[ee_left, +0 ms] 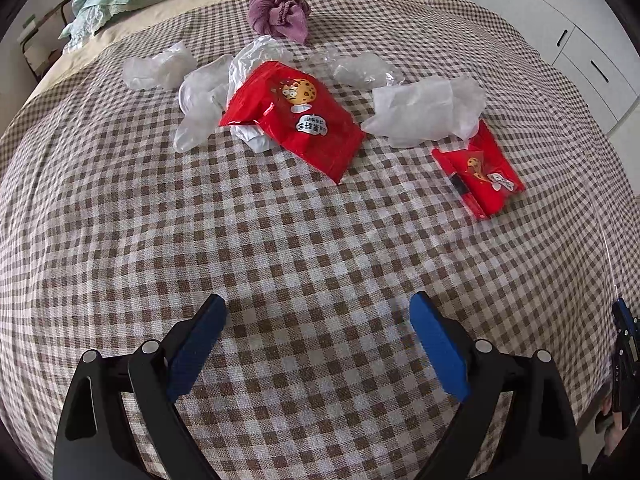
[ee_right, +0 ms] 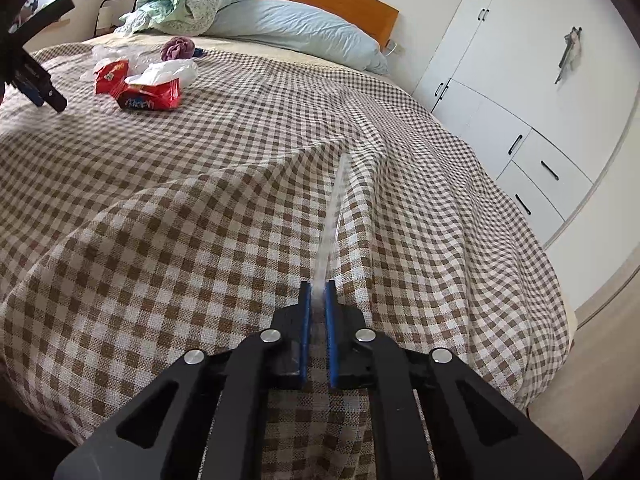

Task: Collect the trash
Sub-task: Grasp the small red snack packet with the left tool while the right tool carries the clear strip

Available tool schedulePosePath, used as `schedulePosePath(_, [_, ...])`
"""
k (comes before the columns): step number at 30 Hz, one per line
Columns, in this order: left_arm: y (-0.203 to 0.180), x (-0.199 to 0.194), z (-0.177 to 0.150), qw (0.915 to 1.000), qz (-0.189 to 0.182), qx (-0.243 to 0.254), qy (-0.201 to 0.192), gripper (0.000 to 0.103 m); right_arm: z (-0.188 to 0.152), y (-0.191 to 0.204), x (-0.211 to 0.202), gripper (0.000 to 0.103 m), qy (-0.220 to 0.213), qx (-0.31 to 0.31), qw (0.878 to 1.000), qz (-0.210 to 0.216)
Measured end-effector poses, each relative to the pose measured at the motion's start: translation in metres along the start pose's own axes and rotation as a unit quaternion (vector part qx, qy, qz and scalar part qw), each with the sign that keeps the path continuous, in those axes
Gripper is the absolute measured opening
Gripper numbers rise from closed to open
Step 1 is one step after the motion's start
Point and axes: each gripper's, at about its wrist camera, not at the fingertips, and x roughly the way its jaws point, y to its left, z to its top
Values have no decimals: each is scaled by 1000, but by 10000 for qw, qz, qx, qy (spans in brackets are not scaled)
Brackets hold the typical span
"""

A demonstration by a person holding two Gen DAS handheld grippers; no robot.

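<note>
A brown-and-white checked bedspread (ee_left: 304, 248) covers the bed, with a pale blue pillow (ee_right: 296, 28) at twelve o'clock in the right wrist view and white cabinets (ee_right: 512, 92) at three o'clock. In the left wrist view the trash lies at twelve o'clock: a large red snack bag (ee_left: 296, 120) among crumpled white plastic (ee_left: 200, 100), and, well apart at two o'clock, a small red wrapper (ee_left: 480, 176) touching a white tissue (ee_left: 424, 112). The left gripper (ee_left: 318, 312) hangs with jaws wide apart and empty, while the right gripper (ee_right: 319, 292) pinches a thin clear plastic strip (ee_right: 334, 212) edge-on.
</note>
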Motion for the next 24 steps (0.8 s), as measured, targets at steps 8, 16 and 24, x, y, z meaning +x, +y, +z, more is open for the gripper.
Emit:
schedulePosePath(8, [-46, 1, 15, 9921, -1216, 58, -291, 84, 19, -23, -41, 5, -333, 522, 9975, 341])
schedulePosePath(16, [-28, 40, 53, 9623, -1987, -1828, -323, 47, -2, -36, -59, 5, -139, 575, 9973, 442])
schedulePosePath(24, [-60, -10, 22, 9627, -2071, -1681, -467, 0, -46, -74, -102, 5, 84, 841, 9960, 291])
